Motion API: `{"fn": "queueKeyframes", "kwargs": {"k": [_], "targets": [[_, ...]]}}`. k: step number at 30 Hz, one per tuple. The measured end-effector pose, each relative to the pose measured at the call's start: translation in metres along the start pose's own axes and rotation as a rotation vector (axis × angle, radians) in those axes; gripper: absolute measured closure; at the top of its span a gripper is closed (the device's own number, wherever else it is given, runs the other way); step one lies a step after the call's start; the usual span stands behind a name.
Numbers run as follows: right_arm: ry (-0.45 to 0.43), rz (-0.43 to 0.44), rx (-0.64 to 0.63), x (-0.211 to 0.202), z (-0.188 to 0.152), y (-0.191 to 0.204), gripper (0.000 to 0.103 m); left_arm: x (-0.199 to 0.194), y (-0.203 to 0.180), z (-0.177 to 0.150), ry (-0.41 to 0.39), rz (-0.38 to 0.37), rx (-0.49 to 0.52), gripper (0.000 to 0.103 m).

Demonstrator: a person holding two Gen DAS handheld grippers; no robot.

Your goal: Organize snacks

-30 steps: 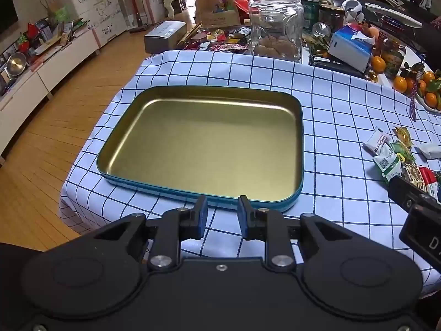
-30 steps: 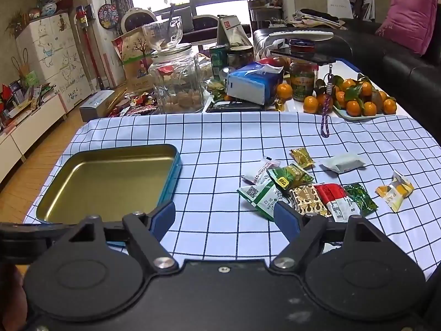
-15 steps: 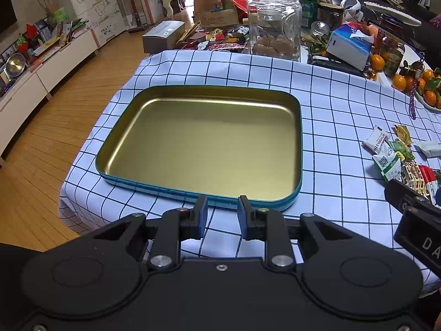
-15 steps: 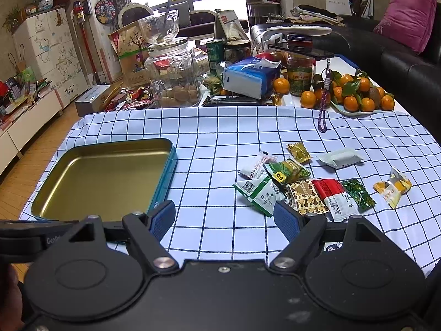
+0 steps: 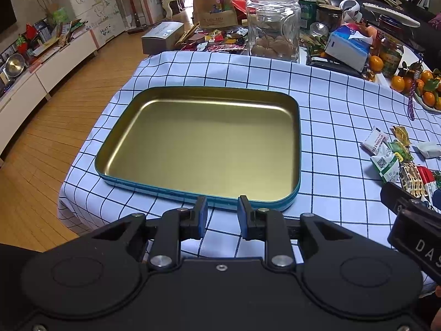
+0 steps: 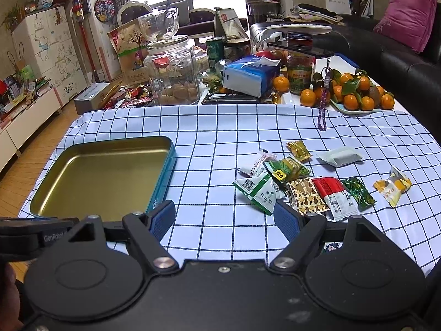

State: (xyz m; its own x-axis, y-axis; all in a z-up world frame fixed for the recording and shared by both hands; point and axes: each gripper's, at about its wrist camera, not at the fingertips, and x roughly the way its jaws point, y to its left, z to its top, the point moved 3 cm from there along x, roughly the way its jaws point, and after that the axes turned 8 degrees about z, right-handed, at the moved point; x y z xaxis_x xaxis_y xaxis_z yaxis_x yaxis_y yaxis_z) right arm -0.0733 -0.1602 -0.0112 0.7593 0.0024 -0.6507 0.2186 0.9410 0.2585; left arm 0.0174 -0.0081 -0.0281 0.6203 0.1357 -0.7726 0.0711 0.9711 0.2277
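Foil-wrapped snack packets (image 6: 300,182) lie scattered on the checked cloth just ahead-right of the wide-open, empty right gripper (image 6: 225,219), the nearer tool; the narrowly parted left gripper (image 5: 220,216) faces the empty gold tin (image 5: 295,149).

The plate of orange tangerines (image 5: 430,93) is cut off by the right edge; the red-and-white snack packet (image 5: 424,178) is partly hidden behind the black right gripper (image 5: 408,215).

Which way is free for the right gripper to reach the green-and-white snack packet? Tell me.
Probably yes, straight ahead: the right gripper stands open, and only bare checked tablecloth lies before the green-and-white snack packet.
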Motion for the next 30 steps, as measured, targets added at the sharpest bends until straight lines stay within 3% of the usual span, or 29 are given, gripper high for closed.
{"fn": "queueKeyframes", "kwargs": {"k": [22, 30], "targets": [[0.002, -0.011, -0.005, 0.0001, -0.0007, 0.0009, 0.02, 0.0, 0.0002, -0.0002, -0.001, -0.001, 0.0, 0.069], [-0.042, -0.044, -0.016, -0.0039, -0.0008, 0.0012, 0.02, -0.0045, -0.0003, 0.0014, -0.019, 0.004, 0.003, 0.069]]}}
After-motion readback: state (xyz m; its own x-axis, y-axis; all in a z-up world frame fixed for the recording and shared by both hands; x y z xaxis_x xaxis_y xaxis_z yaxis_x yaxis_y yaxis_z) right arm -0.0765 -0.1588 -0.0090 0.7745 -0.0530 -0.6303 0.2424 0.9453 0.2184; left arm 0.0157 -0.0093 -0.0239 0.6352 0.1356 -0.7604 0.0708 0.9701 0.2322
